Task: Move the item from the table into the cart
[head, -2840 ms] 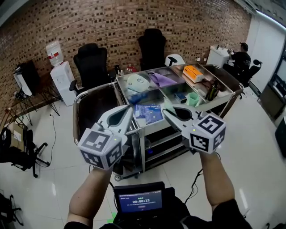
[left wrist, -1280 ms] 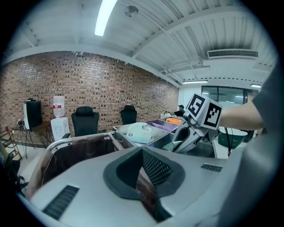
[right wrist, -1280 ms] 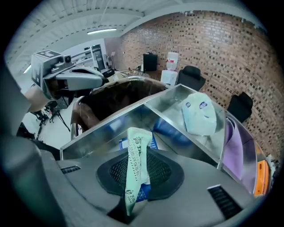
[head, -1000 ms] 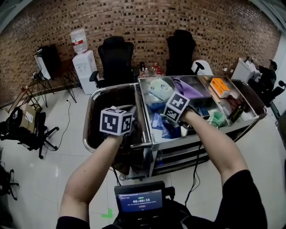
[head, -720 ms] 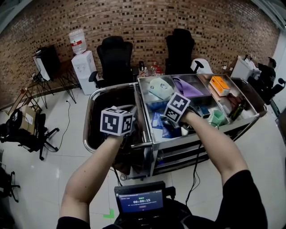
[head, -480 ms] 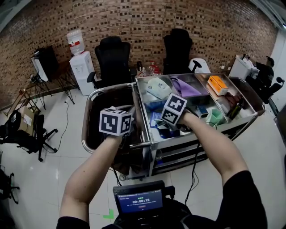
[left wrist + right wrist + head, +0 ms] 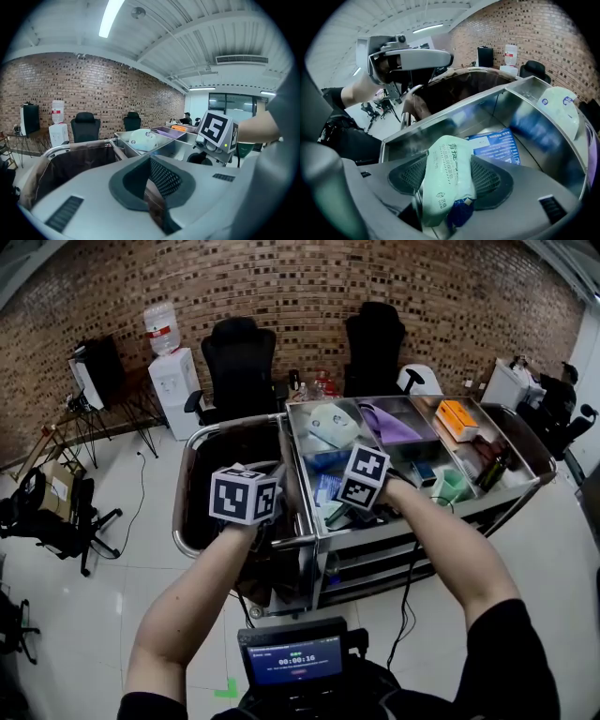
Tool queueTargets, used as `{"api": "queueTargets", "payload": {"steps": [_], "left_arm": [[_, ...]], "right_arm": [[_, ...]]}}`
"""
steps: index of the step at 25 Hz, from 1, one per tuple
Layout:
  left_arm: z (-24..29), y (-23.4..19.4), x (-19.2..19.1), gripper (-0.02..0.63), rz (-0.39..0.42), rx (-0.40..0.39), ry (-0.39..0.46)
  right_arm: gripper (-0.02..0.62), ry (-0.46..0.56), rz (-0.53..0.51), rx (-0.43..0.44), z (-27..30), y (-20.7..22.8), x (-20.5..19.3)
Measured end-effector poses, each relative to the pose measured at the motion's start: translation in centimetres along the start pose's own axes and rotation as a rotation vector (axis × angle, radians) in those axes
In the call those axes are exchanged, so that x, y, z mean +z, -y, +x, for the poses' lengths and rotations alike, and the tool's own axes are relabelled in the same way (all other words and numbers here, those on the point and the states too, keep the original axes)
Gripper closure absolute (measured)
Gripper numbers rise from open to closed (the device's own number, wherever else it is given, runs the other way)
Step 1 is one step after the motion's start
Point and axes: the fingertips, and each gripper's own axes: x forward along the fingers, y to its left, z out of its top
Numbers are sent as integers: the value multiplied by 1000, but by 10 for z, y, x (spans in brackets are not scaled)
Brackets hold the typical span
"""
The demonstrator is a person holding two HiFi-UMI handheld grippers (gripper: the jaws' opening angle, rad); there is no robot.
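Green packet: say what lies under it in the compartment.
Beneath the green packet, between the right tool's opening jaws, a blue printed pack lies in the steel compartment. The packet hides what's directly below.

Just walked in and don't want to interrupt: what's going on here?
A person holds a tool in each hand. The right tool is opening its jaws with a pale green packet between them, over a steel compartment that holds a blue box. The left tool, jaws together, hangs by the brown-lined cart.
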Motion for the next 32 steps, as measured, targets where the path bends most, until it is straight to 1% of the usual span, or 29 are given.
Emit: {"api": "queueTargets", "payload": {"steps": [2,7,9,13,16,18,20,22,25,28,29,30,31,32], "left_arm": [[-3,2,1,603,-4,-9,2],[-7,11,5,603,17,4,-9],[-9,15,5,603,13,7,-7],[-10,24,9,603,12,6,8],[-18,33,15,603,14,-4,23],[-27,39,24,603,24,-8,49],[-37,43,35,603,30,0,92],[-51,43,43,603,30,8,141],[-76,41,45,603,45,21,191],[-98,45,39,603,67,32,231],[-104,47,36,603,69,30,244],[-110,49,33,603,70,31,259],[-116,51,29,603,73,39,277],[-123,52,26,603,80,53,299]], "right_arm": [[257,7,-14,10,-2,-6,2],[255,61,-19,9,-19,-15,6],[189,82,-12,4,-25,-16,5],[189,145,1,-38,-40,-13,2],[189,210,-6,-67,-55,-20,9],[189,240,-20,-91,-65,-27,14],[189,280,-28,-135,-79,-31,18],[189,360,-20,-186,-99,-37,24],[189,537,1,-264,-137,-52,25],[190,713,12,-369,-174,-67,17],[202,769,17,-384,-183,-74,13],[256,822,25,-388,-191,-82,9],[272,870,35,-390,-197,-89,5],[272,908,42,-401,-202,-95,1]]}}
